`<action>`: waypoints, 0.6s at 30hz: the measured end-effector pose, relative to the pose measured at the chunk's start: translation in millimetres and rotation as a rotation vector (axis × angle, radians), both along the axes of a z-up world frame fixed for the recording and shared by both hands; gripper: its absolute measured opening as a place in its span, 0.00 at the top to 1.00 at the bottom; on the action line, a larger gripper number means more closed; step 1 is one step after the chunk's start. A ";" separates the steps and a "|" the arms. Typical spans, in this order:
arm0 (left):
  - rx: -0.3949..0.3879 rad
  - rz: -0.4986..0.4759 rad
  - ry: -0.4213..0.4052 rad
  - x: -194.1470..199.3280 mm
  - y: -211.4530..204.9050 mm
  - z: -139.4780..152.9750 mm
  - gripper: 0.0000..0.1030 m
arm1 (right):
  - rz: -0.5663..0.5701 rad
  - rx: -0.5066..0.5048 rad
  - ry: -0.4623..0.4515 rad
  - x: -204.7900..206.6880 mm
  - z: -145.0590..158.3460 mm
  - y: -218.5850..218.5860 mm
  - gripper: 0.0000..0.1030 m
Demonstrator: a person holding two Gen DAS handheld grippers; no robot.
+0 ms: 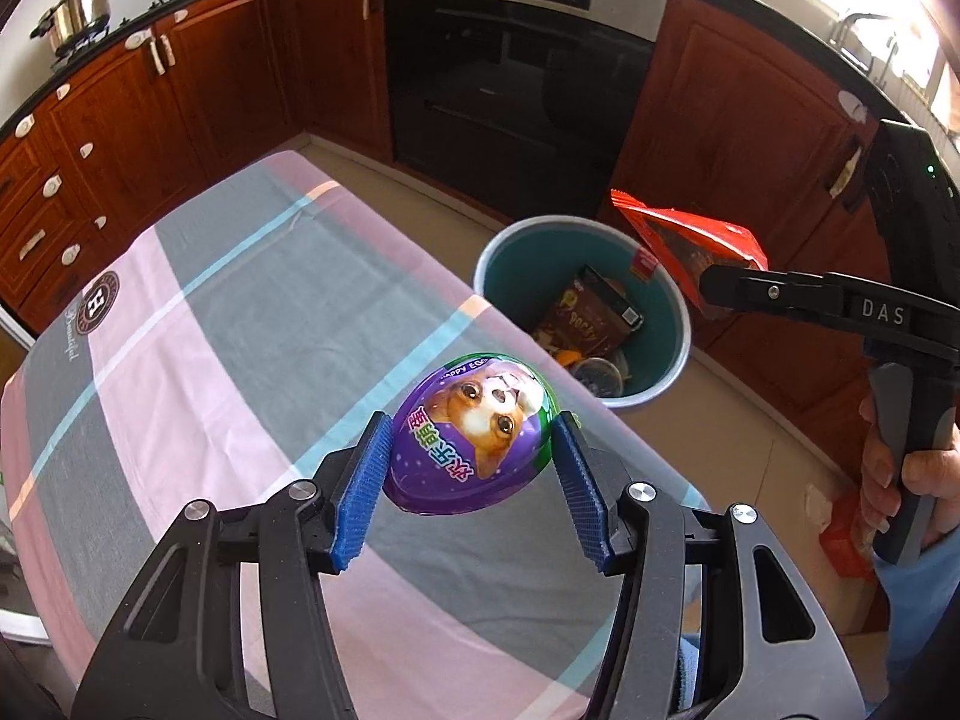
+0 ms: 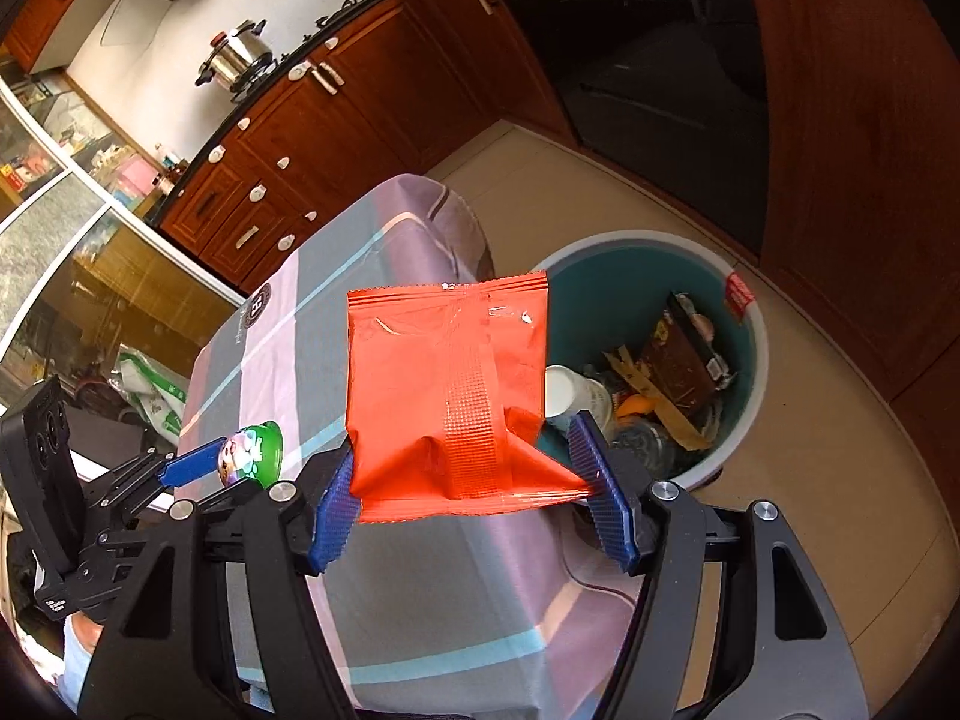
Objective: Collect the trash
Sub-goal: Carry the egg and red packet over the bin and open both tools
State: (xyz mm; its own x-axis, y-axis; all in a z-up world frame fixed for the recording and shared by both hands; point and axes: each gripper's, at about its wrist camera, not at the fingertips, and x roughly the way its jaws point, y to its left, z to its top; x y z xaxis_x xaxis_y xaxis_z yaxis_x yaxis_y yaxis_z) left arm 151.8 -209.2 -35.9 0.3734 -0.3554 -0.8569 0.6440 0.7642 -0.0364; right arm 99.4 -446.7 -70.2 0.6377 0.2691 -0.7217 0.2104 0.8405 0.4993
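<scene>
One purple toy egg (image 1: 474, 432) with a puppy picture sits squeezed between the left gripper's (image 1: 474, 468) two blue pads, up above the striped tablecloth (image 1: 240, 300). One red snack bag (image 2: 450, 390) hangs in the right gripper (image 2: 474, 498) – its pads pinch the bag's bottom corners. One teal bin (image 1: 678, 324) stands just beside the table, with a brown box (image 1: 594, 312) and other trash inside.

The purple egg (image 1: 474, 432) at the frame's centre bears "HAPPY EG…" near its top, cut off, and large Chinese characters beside a puppy picture. At right, the black gripper (image 1: 714, 282) reads "DAS". A brown box (image 1: 591, 315) in the bin reads "Pocky". At left, the tablecloth (image 1: 210, 312) shows a round "H" emblem.
</scene>
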 end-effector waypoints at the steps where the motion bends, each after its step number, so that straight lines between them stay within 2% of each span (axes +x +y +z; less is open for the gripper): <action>1: 0.002 -0.013 0.001 -0.7 -9.1 -0.7 0.46 | -0.013 -0.005 0.002 -2.2 -1.2 -6.0 0.39; 9: 0.020 -0.079 0.013 10.7 -74.7 -11.3 0.46 | -0.091 -0.016 0.032 -6.5 -14.2 -43.6 0.38; 18: 0.040 -0.121 0.059 29.3 -131.3 -38.5 0.45 | -0.109 -0.016 0.067 9.2 -29.6 -59.1 0.38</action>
State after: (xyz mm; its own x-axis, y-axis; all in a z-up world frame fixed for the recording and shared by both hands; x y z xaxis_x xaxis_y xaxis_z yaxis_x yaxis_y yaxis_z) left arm 181.0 -340.5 -74.4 0.2780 -0.3600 -0.8906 0.7292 0.6826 -0.0483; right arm 108.6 -505.8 -99.9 0.6126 0.1887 -0.7675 0.3336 0.8186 0.4676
